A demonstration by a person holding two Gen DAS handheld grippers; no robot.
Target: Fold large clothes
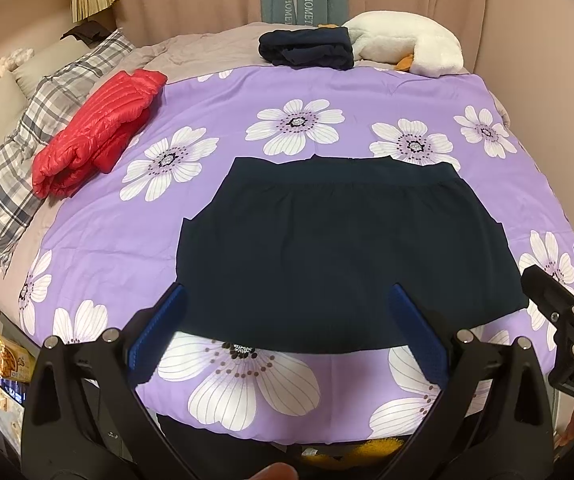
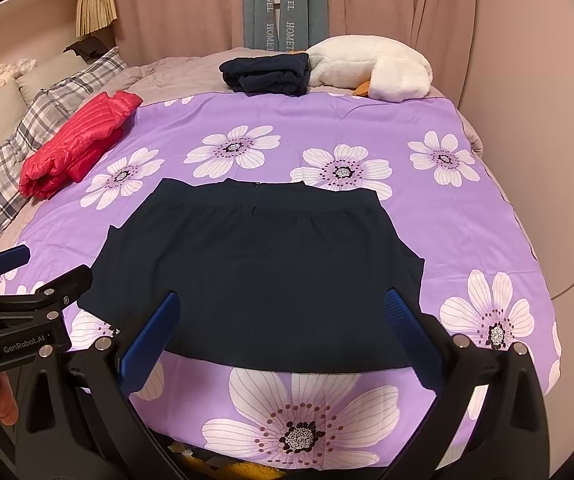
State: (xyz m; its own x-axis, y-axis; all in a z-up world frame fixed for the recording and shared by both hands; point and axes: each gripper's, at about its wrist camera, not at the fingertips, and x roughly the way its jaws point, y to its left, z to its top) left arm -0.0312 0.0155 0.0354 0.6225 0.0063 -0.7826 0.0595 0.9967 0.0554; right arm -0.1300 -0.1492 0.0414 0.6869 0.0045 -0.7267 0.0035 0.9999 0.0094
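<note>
Left wrist view shows my left gripper [image 1: 287, 332] and right gripper [image 2: 283, 340] both spread above the limp, light navy garment [image 1: 327, 256], best pinched at its near hem corners.

navy garment [image 1: 339, 256] | spread flat | on floral bedspread [image 1: 367, 92]

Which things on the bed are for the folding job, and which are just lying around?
For the job:
- dark navy garment spread flat on the purple flowered quilt
- left gripper, open
- right gripper, open

Just lying about:
- folded red puffer jacket
- folded navy clothes
- white plush toy
- plaid pillow
</note>
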